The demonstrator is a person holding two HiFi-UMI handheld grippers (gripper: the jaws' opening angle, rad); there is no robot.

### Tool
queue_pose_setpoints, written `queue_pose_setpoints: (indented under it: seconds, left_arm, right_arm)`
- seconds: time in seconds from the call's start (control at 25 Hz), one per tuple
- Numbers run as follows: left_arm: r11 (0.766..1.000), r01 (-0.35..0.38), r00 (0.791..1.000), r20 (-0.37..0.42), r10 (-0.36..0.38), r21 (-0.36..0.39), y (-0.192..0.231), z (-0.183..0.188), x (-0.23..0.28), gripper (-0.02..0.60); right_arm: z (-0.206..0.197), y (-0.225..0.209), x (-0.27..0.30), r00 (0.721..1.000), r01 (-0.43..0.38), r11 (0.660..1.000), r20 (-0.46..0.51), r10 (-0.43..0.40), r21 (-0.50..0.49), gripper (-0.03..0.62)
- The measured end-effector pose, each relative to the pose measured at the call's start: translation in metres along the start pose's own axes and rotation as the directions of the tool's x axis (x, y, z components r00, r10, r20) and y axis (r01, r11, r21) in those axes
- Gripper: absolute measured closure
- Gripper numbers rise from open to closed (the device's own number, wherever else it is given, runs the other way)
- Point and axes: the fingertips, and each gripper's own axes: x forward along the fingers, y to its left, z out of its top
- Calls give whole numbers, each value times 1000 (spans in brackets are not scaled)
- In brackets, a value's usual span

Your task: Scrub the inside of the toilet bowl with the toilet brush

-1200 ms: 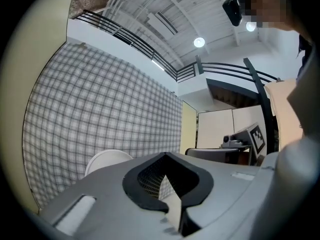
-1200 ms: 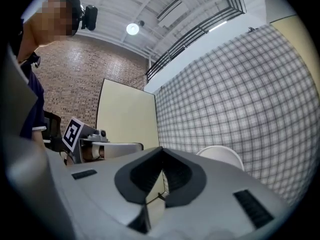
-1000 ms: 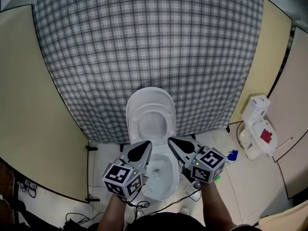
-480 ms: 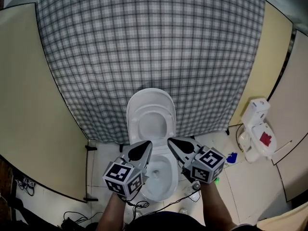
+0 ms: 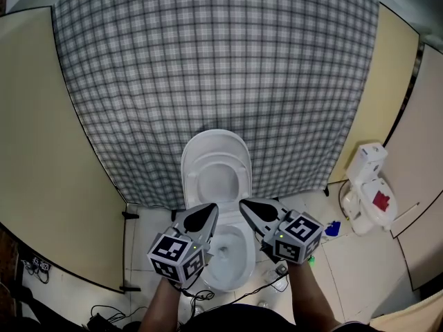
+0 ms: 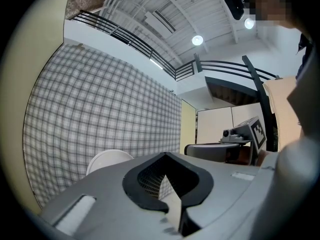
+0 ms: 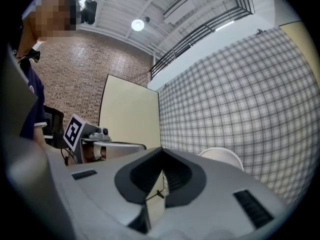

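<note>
A white toilet stands in front of the checked backdrop with its lid (image 5: pixel 216 147) and seat raised, and its bowl (image 5: pixel 234 272) is open below me. My left gripper (image 5: pixel 211 208) hovers over the bowl's left rim, jaws shut and empty. Over the right rim my right gripper (image 5: pixel 243 204) is likewise shut with nothing in it. Both point level toward the backdrop. The left gripper view shows its shut tips (image 6: pixel 165 155) and the lid (image 6: pixel 106 159). Seen along the right gripper (image 7: pixel 161 150), its jaws meet, with the lid (image 7: pixel 223 157) beyond. I cannot make out a toilet brush for certain.
A grey checked cloth (image 5: pixel 214 61) hangs behind the toilet. Beige panels (image 5: pixel 41 151) flank it on both sides. A white object with a red patch (image 5: pixel 370 189) and a small blue item (image 5: pixel 335 225) sit on the floor at right. Cables (image 5: pixel 111 317) lie at the lower left.
</note>
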Motion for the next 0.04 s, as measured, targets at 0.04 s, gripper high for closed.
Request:
queue_pose_setpoints:
  seconds: [0.04]
  left_arm:
    - [1000,6,1000,-3,-6,-2,8,-4,8,572]
  right_arm:
    - [-5,-8,7,1000,5,1000,-1,-5,4,592]
